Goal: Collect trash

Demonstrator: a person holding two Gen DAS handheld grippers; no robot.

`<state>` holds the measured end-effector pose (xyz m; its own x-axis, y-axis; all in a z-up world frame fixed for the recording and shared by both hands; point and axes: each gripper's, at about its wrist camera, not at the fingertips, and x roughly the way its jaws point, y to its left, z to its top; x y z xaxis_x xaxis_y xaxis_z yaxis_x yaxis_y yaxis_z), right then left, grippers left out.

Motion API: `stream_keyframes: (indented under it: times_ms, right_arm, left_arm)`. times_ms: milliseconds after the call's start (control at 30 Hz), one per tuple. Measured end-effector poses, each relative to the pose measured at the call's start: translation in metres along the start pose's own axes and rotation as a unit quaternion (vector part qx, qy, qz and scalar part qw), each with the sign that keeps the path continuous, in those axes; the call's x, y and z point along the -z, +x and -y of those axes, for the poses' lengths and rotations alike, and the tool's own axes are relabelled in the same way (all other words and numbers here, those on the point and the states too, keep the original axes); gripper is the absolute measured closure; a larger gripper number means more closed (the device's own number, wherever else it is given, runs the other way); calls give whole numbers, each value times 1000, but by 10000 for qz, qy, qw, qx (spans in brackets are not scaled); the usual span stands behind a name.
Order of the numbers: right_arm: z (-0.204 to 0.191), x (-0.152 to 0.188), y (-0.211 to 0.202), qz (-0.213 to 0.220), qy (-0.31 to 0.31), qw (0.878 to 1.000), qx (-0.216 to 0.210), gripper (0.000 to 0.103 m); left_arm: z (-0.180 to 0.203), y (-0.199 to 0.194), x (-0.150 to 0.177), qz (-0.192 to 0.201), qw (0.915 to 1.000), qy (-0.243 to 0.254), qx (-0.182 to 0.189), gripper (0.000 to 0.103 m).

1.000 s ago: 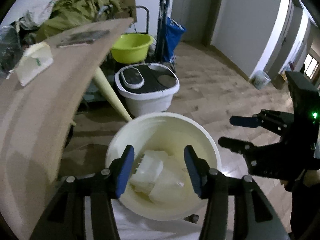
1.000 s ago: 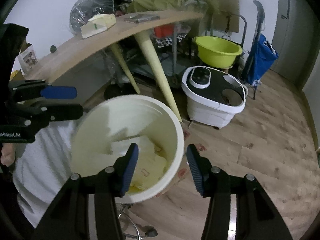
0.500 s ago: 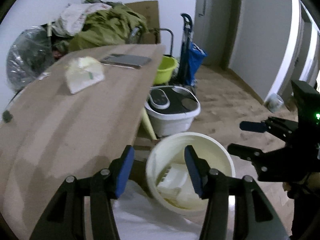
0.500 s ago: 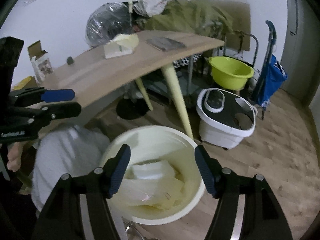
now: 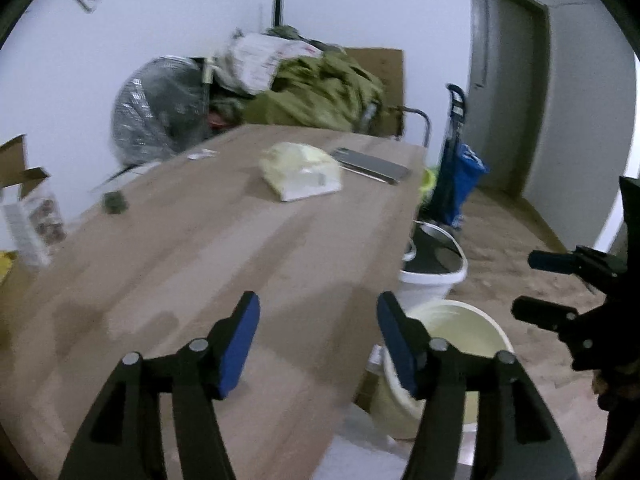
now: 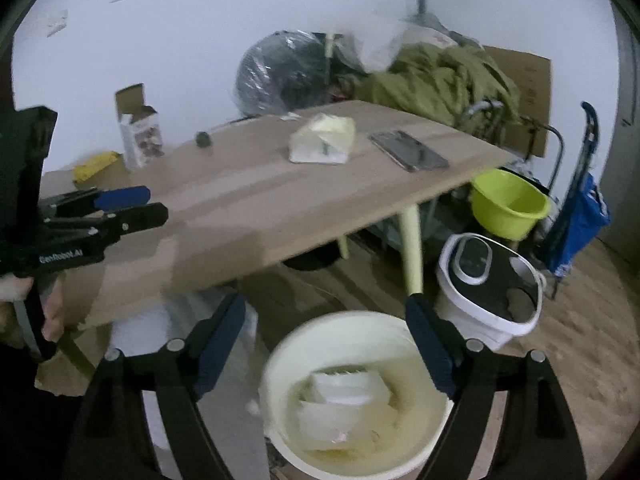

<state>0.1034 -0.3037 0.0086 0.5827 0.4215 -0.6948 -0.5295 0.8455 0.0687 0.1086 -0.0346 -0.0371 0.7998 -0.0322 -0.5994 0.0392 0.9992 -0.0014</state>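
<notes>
The left gripper [image 5: 318, 340] and right gripper [image 6: 326, 350] are both opening with nothing between their blue pads, and both have lifted from over the cream plastic bucket [image 6: 280, 376] to face the wooden table [image 5: 248, 248]. Crumpled white wrappers [image 6: 344, 396] lie inside the bucket, so the next piece is likely wanted. Ahead of the left gripper, mid-table, sits a pale yellow and white crumpled packet [image 5: 300, 176], its long axis running left to right across the gripper's line, near a flat grey phone [image 5: 372, 165]

Wooden table [image 6: 248, 204] — pale packet [image 6: 323, 139], phone [image 6: 408, 150]
</notes>
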Motion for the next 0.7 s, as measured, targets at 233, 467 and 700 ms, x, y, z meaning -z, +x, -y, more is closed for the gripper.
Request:
stream_keyframes:
  times_ms: [233, 467, 700]
  right_arm:
    - [-24, -19, -1, 216, -487, 9984, -169, 19]
    - [-39, -36, -9, 409, -839, 9949, -395, 10]
    - [-50, -45, -17, 484, -1091, 9906, -663, 7]
  left_arm:
    - [-22, -34, 7, 489, 9976, -259, -419, 9]
    - [-31, -62, 18, 856, 9939, -353, -600, 6]
    - [-36, -73, 30, 896, 9945, -332, -440, 0]
